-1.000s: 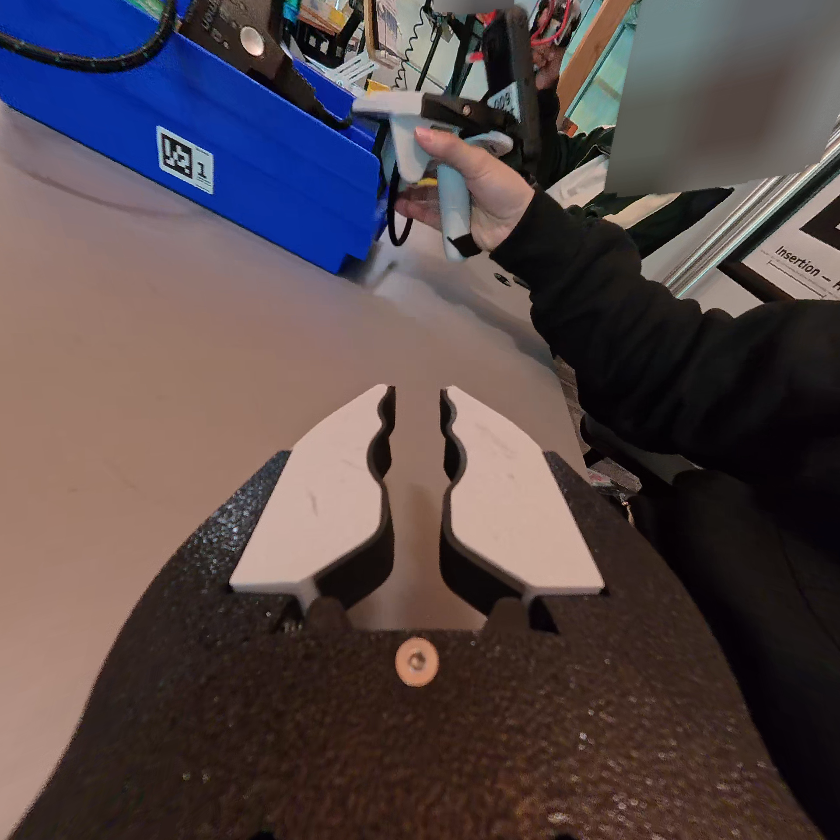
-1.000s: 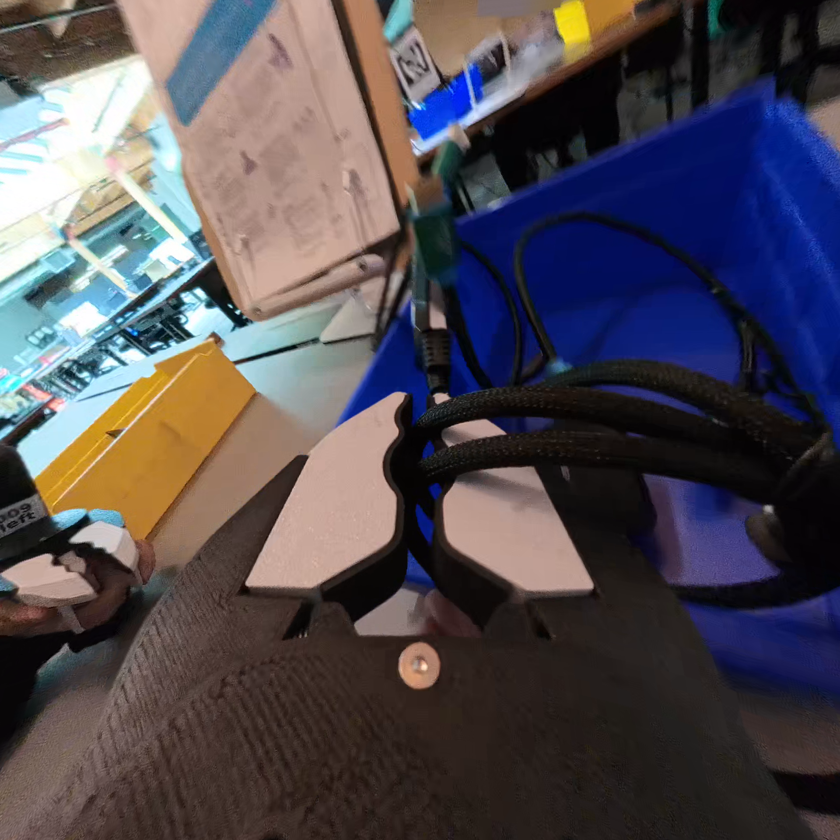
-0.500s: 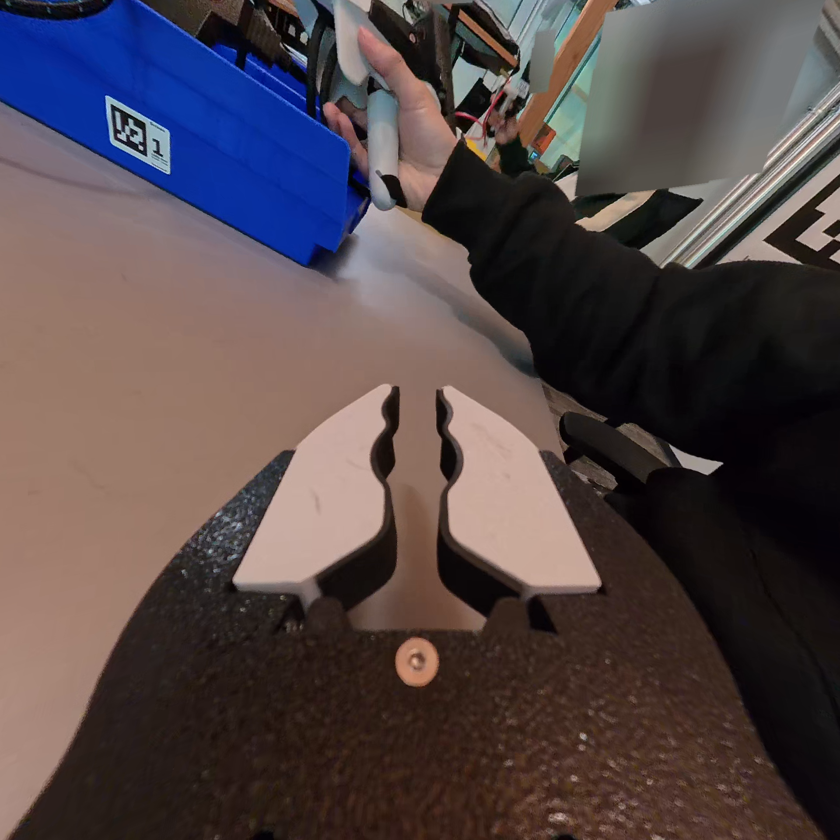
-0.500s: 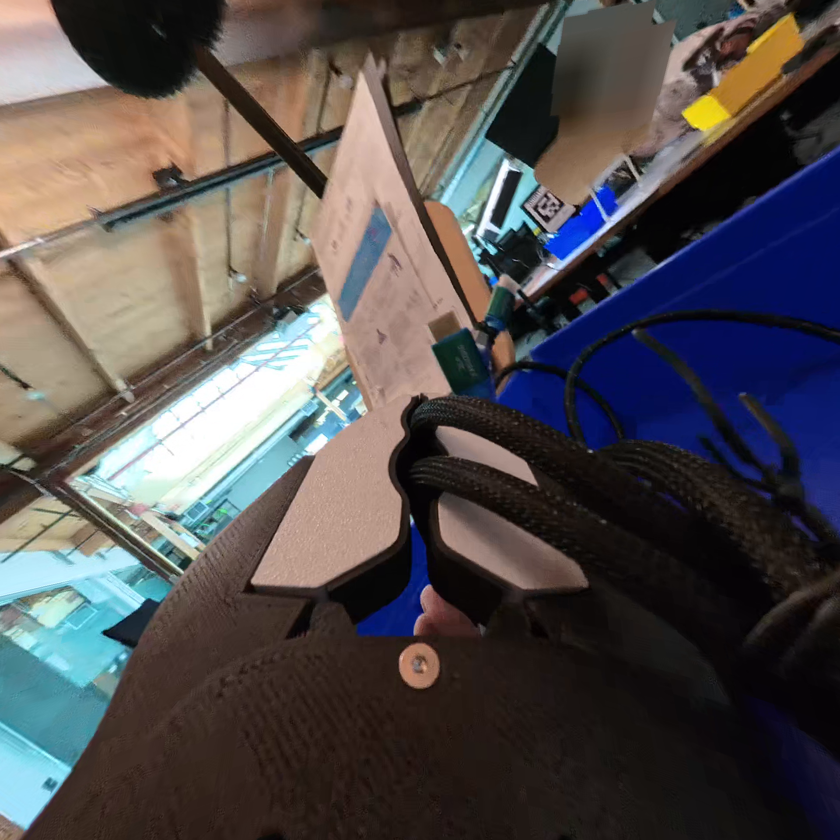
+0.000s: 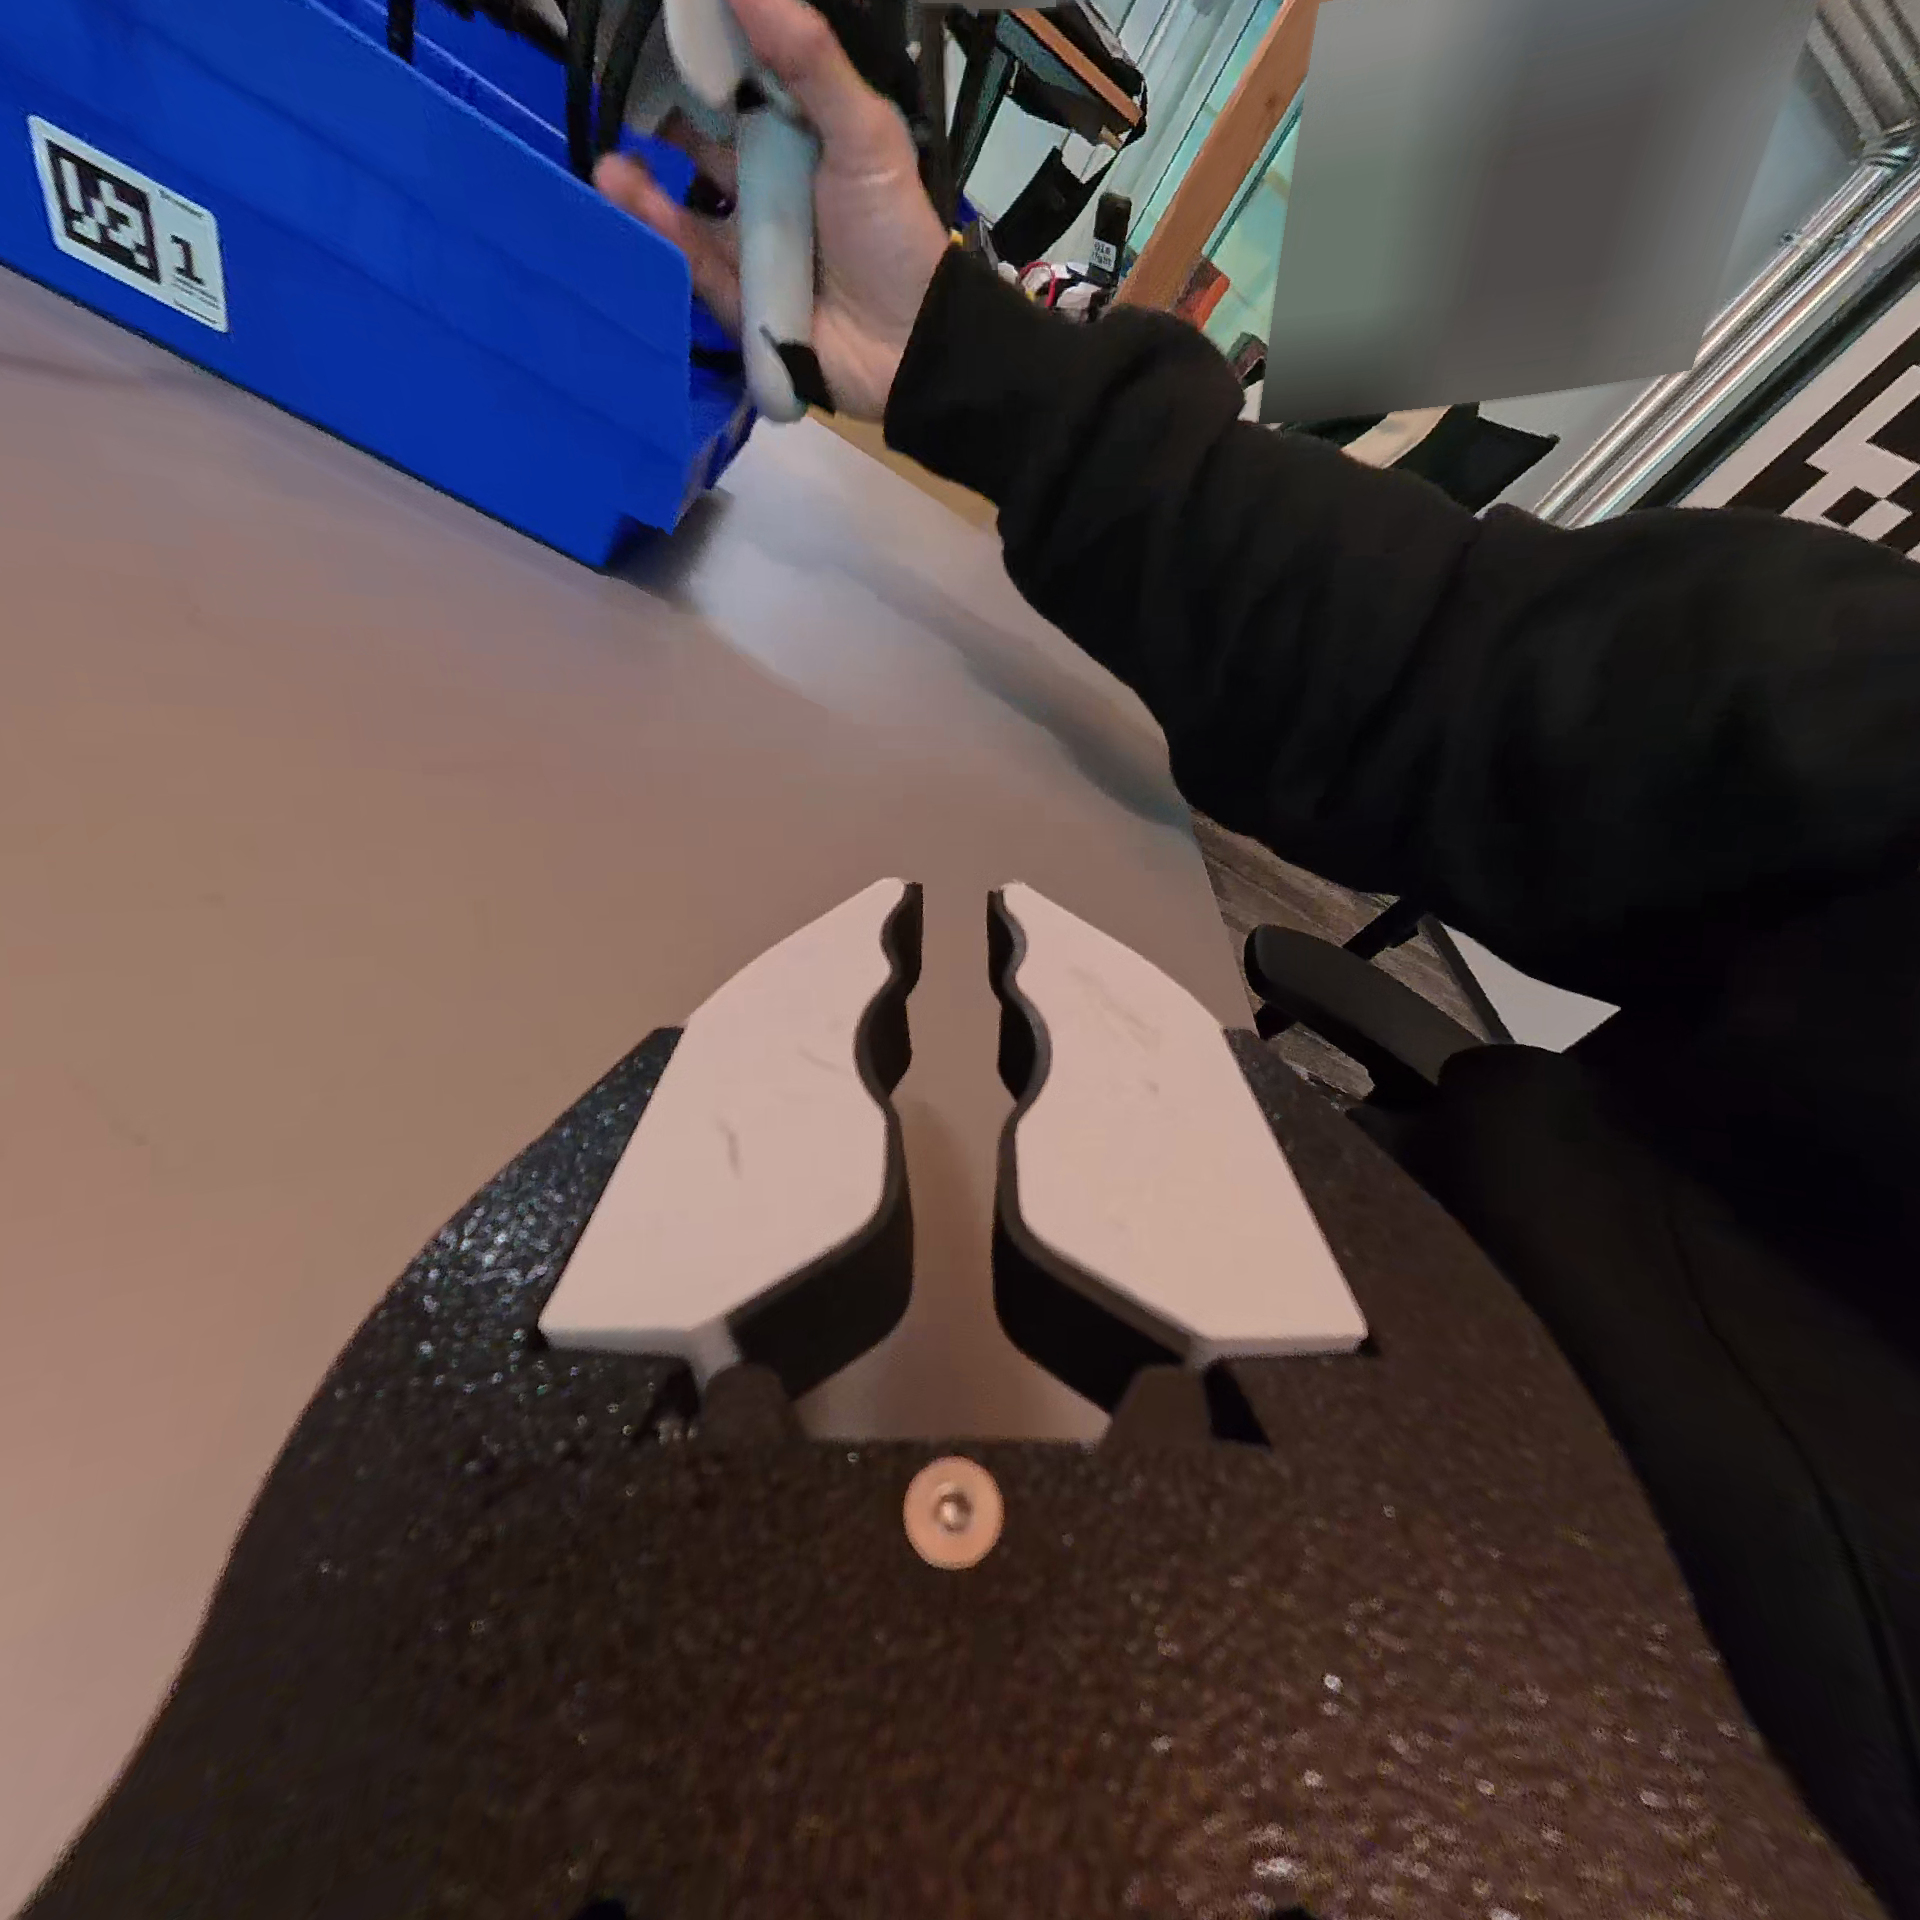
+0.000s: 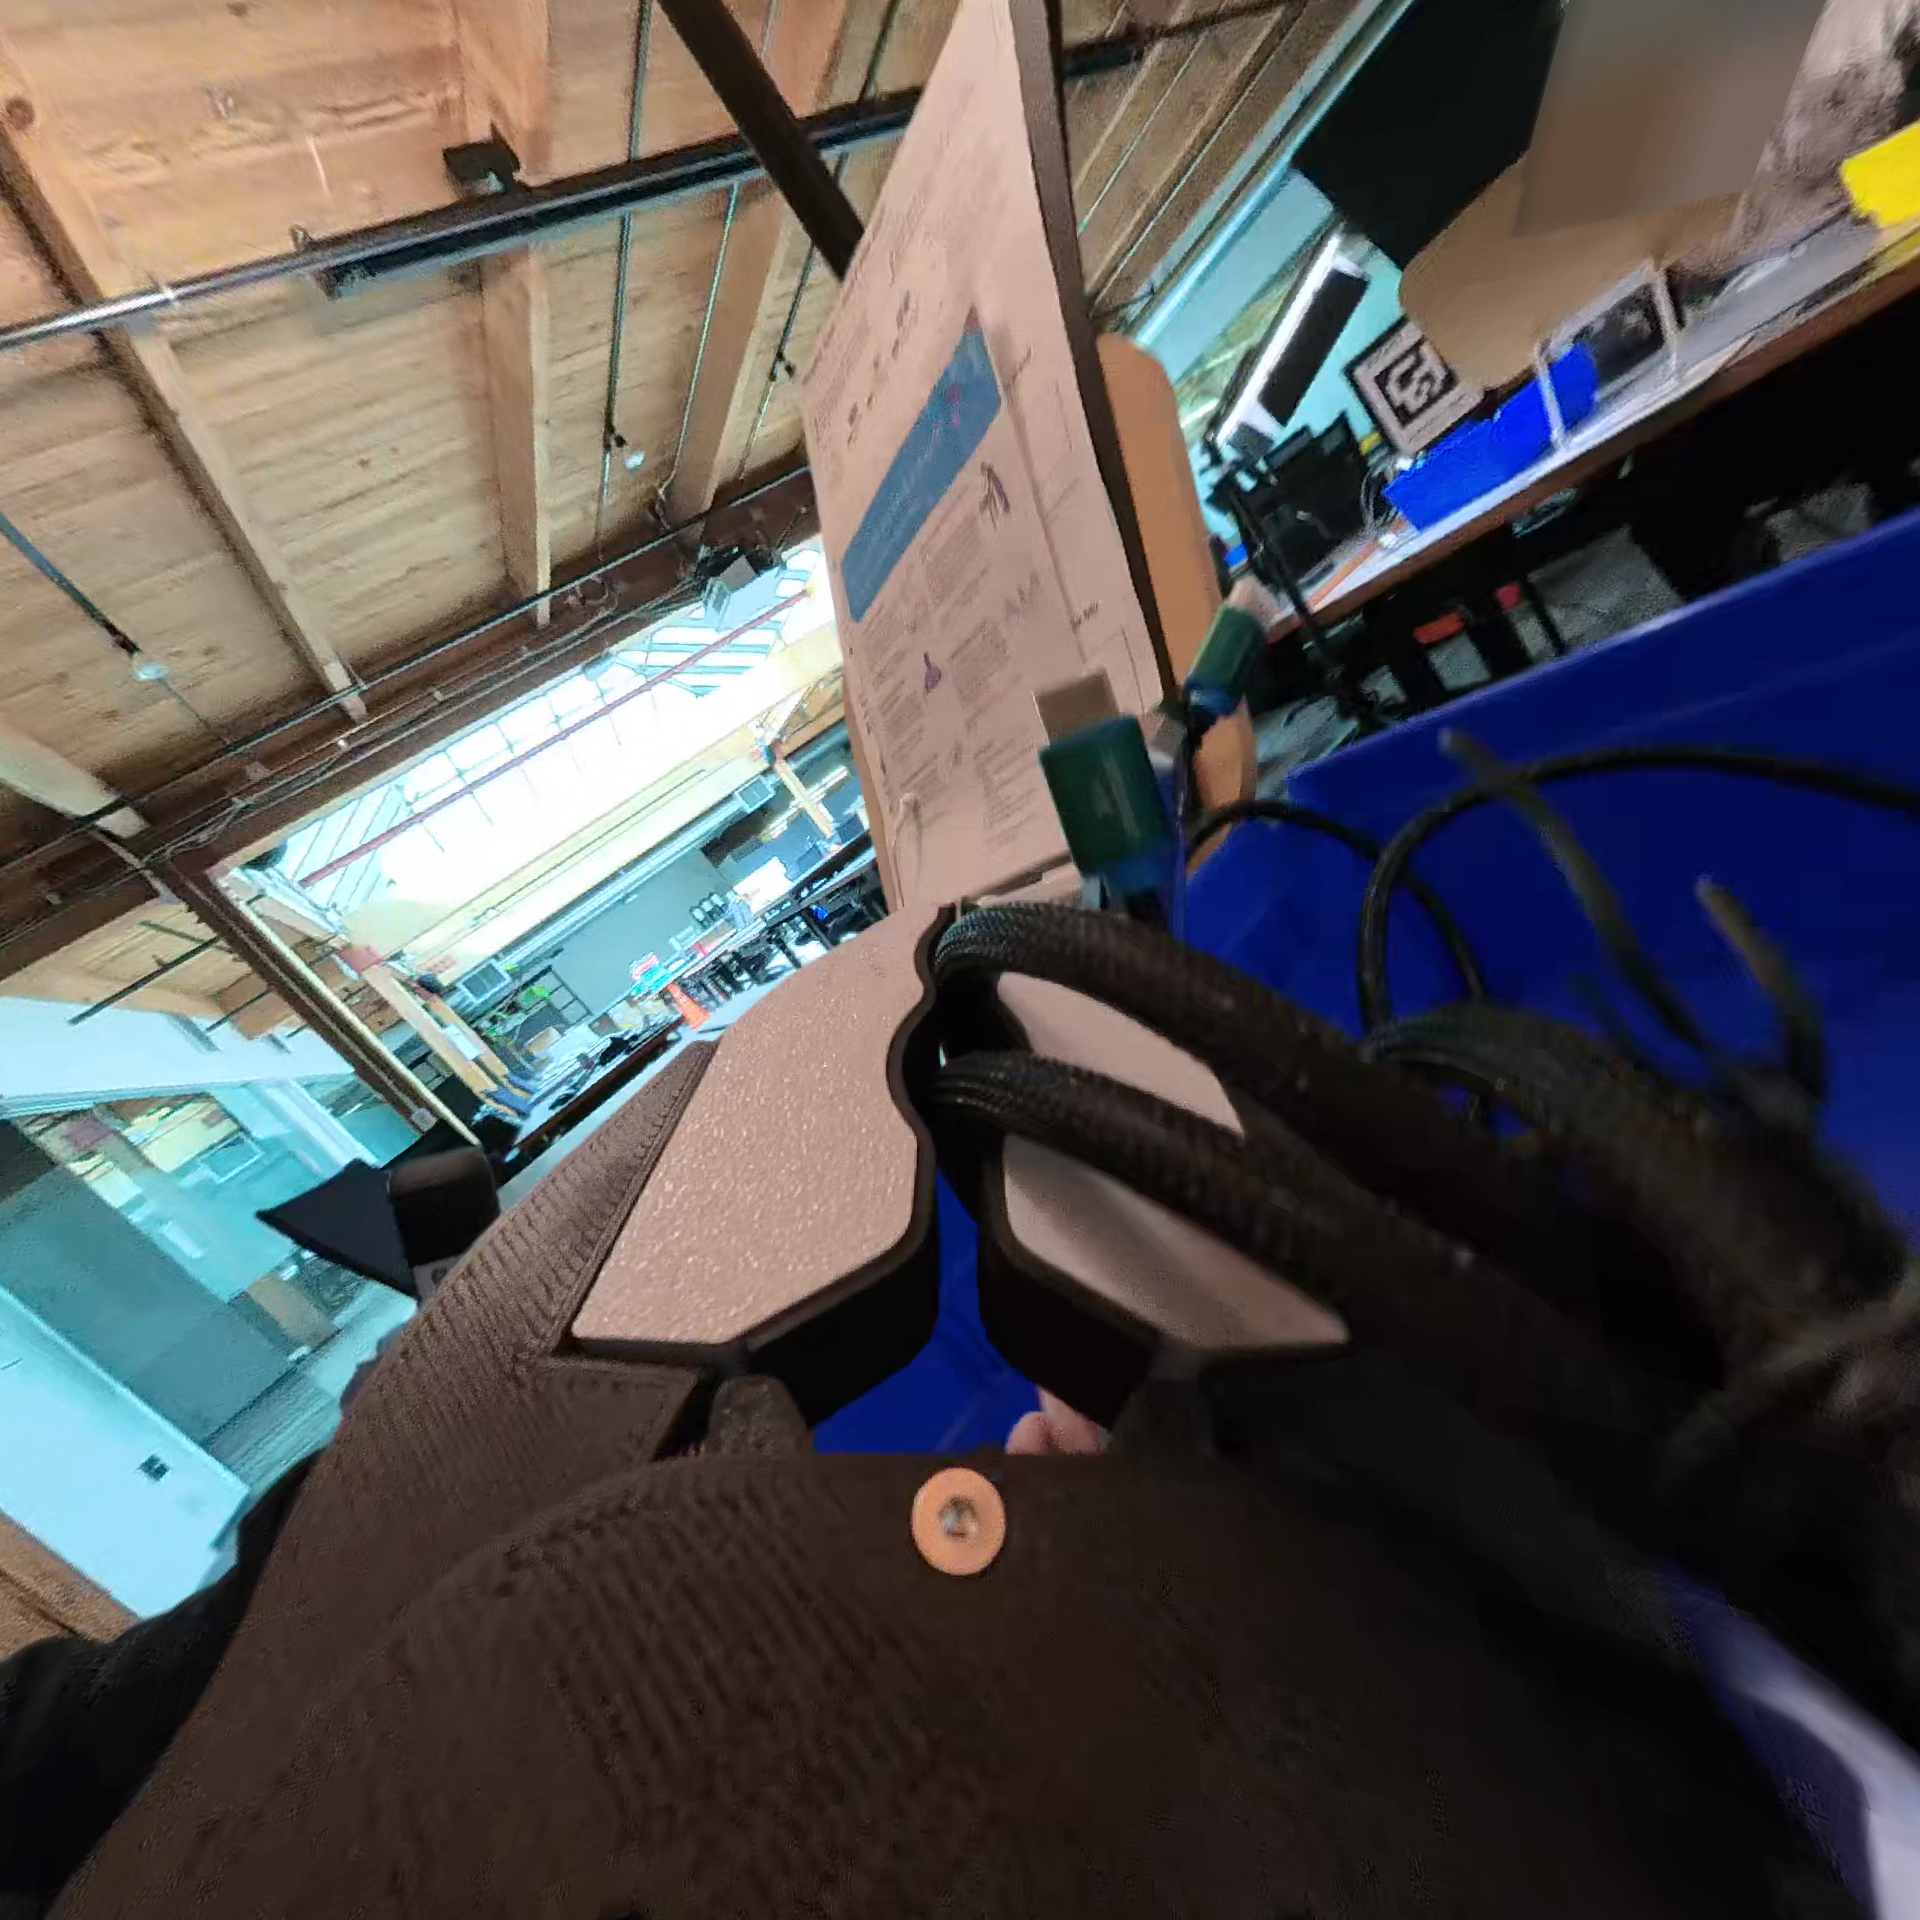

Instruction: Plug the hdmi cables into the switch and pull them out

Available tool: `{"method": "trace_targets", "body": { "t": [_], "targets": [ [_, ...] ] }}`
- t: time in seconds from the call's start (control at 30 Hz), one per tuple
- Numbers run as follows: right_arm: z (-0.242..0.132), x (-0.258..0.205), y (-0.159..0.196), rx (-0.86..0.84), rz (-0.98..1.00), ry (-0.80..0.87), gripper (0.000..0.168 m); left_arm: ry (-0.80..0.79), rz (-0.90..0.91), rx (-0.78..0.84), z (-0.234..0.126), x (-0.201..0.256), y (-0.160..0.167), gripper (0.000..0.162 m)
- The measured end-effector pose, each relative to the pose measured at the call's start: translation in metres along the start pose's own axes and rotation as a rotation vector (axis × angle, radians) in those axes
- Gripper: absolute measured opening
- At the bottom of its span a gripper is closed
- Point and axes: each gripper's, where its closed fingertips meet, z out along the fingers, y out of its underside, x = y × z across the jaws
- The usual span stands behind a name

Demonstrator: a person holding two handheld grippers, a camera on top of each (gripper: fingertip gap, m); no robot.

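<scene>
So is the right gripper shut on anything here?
Yes: the right gripper is shut on two braided black cables, which cross between its fingers.

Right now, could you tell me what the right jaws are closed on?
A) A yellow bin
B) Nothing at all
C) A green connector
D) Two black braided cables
D: in the right wrist view, two black braided cables pass between the jaws of the right gripper, which pinch them above the blue bin; the green connector sits beyond the tips, ungripped.
</scene>
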Motion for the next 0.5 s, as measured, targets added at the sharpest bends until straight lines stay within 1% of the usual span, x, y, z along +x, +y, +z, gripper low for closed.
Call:
{"method": "trace_targets", "body": {
  "t": [0.03,0.1,0.13,0.17,0.2,0.23,0.27,0.3,0.33,0.37,0.4,0.43,0.5],
  "targets": [
    [0.001,0.001,0.004,-0.003,0.004,0.003,0.001,0.002,0.001,0.004,0.000,0.000,0.000,0.011],
    [0.005,0.011,0.015,-0.070,-0.008,0.101,0.001,0.000,-0.002,0.011,-0.001,0.000,-0.001,0.010],
    [0.004,0.013,0.027,-0.143,-0.017,0.118,0.001,0.001,-0.007,0.011,-0.001,0.000,-0.001,0.010],
    [0.001,0.010,0.038,-0.203,-0.016,0.090,0.002,0.004,-0.011,0.009,0.000,0.000,-0.001,0.010],
    [-0.003,0.006,0.041,-0.220,0.022,0.070,0.002,0.008,-0.014,0.006,0.000,0.000,0.000,0.010],
    [-0.008,0.009,0.039,-0.222,0.081,0.098,0.003,0.010,-0.014,0.004,0.000,0.001,0.000,0.010],
    [-0.015,0.016,0.039,-0.229,0.147,0.164,0.006,0.010,-0.015,0.005,0.000,0.001,0.000,0.010],
    [-0.024,0.021,0.041,-0.238,0.204,0.227,0.015,0.009,-0.018,0.009,-0.001,0.001,-0.001,0.010],
    [-0.032,0.019,0.041,-0.241,0.239,0.245,0.024,0.009,-0.022,0.014,-0.001,0.000,-0.001,0.010],
    [-0.039,0.011,0.042,-0.250,0.255,0.224,0.026,0.009,-0.024,0.019,-0.002,0.000,-0.002,0.010],
    [-0.045,0.000,0.044,-0.263,0.254,0.193,0.027,0.009,-0.023,0.022,-0.002,0.000,-0.002,0.010],
    [-0.052,-0.009,0.047,-0.294,0.240,0.186,0.035,0.009,-0.017,0.023,-0.002,0.001,-0.002,0.010],
    [-0.077,-0.018,0.064,-0.443,0.147,0.261,0.049,0.002,0.009,0.010,-0.001,0.002,-0.001,0.010]
  ]
}}
